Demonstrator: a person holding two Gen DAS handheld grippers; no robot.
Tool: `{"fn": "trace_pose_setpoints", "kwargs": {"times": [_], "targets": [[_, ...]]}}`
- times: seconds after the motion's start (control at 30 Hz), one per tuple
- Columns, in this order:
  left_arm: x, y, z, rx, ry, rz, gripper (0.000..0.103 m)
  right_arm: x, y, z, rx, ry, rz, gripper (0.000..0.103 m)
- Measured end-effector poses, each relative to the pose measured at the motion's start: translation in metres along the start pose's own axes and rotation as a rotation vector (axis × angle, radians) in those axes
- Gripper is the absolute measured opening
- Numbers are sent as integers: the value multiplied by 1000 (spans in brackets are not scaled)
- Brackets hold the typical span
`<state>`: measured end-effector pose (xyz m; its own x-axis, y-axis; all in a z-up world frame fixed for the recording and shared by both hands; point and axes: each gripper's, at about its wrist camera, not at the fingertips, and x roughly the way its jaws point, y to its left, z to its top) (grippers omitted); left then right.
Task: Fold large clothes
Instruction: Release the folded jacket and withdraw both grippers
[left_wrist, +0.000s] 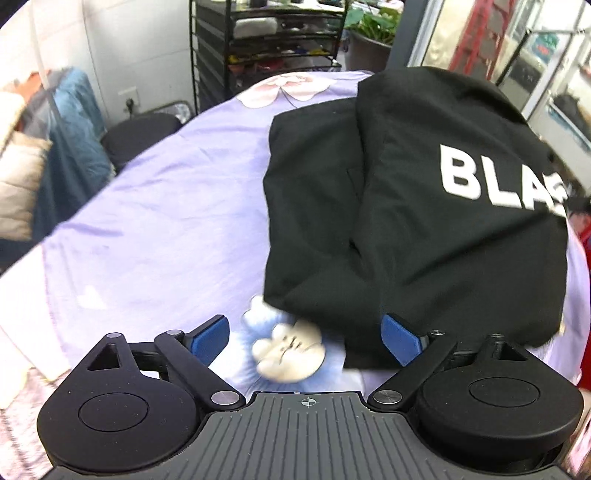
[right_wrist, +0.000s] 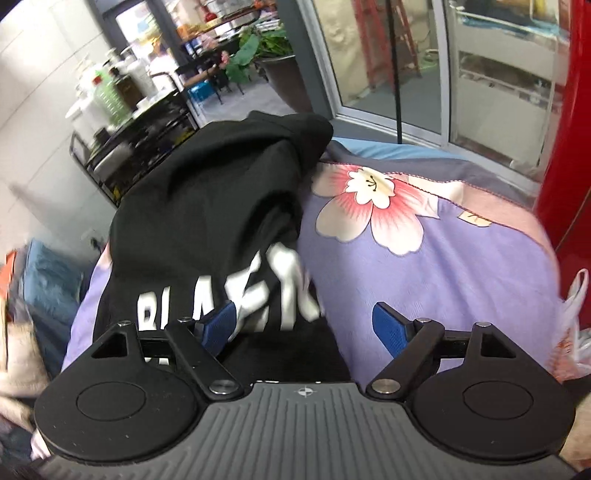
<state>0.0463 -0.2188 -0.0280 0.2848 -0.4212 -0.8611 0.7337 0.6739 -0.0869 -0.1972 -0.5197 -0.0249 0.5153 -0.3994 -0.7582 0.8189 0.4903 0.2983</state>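
Note:
A black garment with white block letters lies folded over on a lilac flowered sheet. My left gripper hangs open above the garment's near left corner, its blue pads wide apart, the right one over the black cloth and nothing pinched. In the right wrist view the same black garment rises in a heap at the left. My right gripper stands open over the garment's near edge, by the lettering. Its blue pads are clear of the cloth.
A black wire rack with shelves stands behind the bed, holding bottles on top. A potted plant sits by the glass doors. A pile of clothes is at the left. A red panel flanks the right.

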Motion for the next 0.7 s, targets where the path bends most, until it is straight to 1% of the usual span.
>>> {"fn": "trace_pose_setpoints", "kwargs": {"times": [0.03,0.07,0.1,0.13,0.2,0.27,0.37,0.4,0.47,0.53,0.57,0.6,0.67,0.7], "targets": [[-6,-1,-1,10,-1,6,103,-12,7,-4,-46,-38,3,84],[-13,-1,-3,14,-4,10,103,-22,16,-8,-98,-63,1,87],[-17,-2,-2,12,-8,14,103,-29,24,-10,-148,-66,0,92],[-25,-3,-4,9,-15,19,103,-36,33,-14,-200,-55,0,94],[-37,-7,-7,11,-33,35,103,-46,50,-22,-278,-27,0,95],[-47,-14,-10,37,-47,56,103,-53,65,-33,-354,-6,10,95],[-59,-22,-22,80,-56,74,103,-53,81,-47,-437,-5,38,94],[-60,-23,-26,86,-56,76,103,-50,84,-52,-453,-4,42,92],[-63,-22,-33,85,-47,74,103,-41,88,-61,-489,-7,40,90],[-64,-19,-38,71,-36,67,103,-22,86,-73,-536,-8,-38,88],[-64,-16,-40,63,-33,62,103,-9,81,-80,-548,10,-63,79],[-65,-14,-42,54,-32,60,103,6,73,-89,-559,40,-65,66],[-65,-10,-45,50,-23,60,103,31,53,-107,-535,123,-76,65],[-65,-9,-46,52,-22,65,103,34,47,-115,-532,135,-70,65]]}}
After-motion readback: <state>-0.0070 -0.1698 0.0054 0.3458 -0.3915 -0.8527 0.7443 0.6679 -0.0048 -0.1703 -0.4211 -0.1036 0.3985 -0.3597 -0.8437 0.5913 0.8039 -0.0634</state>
